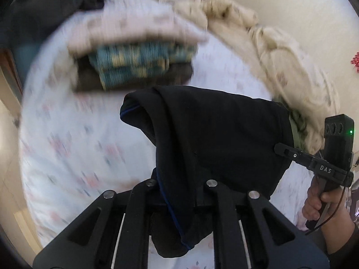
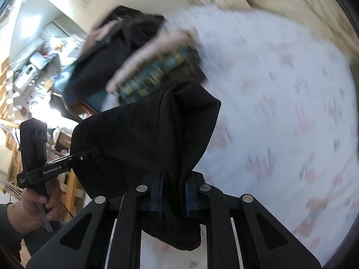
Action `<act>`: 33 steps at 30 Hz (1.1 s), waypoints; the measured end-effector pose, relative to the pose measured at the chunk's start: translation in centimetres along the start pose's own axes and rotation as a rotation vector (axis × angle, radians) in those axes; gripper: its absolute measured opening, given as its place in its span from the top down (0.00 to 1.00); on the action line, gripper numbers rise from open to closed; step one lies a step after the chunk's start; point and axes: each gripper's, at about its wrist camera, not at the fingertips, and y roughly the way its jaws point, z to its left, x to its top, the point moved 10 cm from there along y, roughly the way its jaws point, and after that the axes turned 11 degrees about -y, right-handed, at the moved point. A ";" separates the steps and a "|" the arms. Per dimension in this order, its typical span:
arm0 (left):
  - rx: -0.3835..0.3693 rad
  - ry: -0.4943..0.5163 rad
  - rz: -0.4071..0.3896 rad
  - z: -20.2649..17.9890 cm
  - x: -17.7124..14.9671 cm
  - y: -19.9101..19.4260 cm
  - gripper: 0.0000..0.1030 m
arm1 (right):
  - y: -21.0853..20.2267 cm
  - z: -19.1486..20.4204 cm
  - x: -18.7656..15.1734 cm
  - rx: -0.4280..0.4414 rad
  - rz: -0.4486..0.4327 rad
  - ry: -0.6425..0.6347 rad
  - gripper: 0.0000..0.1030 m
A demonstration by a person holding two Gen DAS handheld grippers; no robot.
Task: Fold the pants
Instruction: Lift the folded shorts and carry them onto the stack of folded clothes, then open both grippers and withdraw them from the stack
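Pants [image 1: 213, 134] hang stretched between both tools above the bed [image 1: 67, 145], long axis side to side: left tool [image 1: 177, 192] and right tool [image 2: 174, 198] each clenched on one end.

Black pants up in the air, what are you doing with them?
A person is folding laundry on a bed with a flowery sheet. Each hand holds a two-finger gripper, and both grippers are pinching the same black pants: the left gripper on one end, the right gripper on the other, so the pants hang between them above the bed. Behind sits a pile of folded clothes with a teal checked piece in it. The picture is blurry from movement.
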 end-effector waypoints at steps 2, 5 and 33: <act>-0.007 0.019 -0.057 -0.2 2.9 -2.0 0.91 | -0.3 1.0 2.8 0.001 -0.017 -0.041 0.87; -0.017 0.015 -0.105 0.3 7.2 -3.7 0.91 | 0.0 2.4 8.2 -0.004 -0.047 -0.113 0.87; 0.466 -0.095 -0.195 17.9 29.9 6.6 0.30 | 19.1 -4.4 29.3 -0.334 0.043 -0.217 0.43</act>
